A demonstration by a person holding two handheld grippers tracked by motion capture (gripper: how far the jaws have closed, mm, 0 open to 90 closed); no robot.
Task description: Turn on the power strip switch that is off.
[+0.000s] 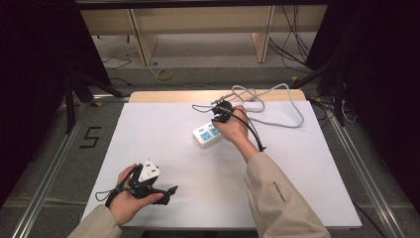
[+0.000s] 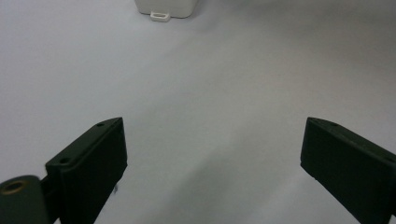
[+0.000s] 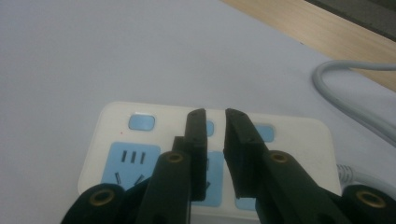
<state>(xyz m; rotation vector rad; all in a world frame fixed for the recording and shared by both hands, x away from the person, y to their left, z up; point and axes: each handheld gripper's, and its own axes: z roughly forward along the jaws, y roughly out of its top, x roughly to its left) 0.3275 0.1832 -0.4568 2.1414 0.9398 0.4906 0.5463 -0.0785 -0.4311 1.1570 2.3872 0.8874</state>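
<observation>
A white power strip (image 1: pixel 204 135) with blue sockets lies near the middle of the white table mat (image 1: pixel 163 129), slightly toward the back. Its grey cable (image 1: pixel 292 111) loops off toward the back right. My right gripper (image 1: pixel 220 115) hovers directly over the power strip (image 3: pixel 289 140). Its jaws are drawn together with only a thin gap, the right gripper (image 3: pixel 215 114) holds nothing, and the tips sit above the row of blue buttons. My left gripper (image 1: pixel 170 195) rests low near the front left edge, pointing right. In its own view the left gripper (image 2: pixel 212 130) is open wide over bare mat, with the end of the power strip (image 2: pixel 166 7) far ahead.
The grey cable (image 3: pixel 345 98) curves over the mat's back right part and onto the wooden table edge (image 1: pixel 163 95). Black cables trail from both grippers. Metal rails (image 1: pixel 59 148) and dark stands flank the table.
</observation>
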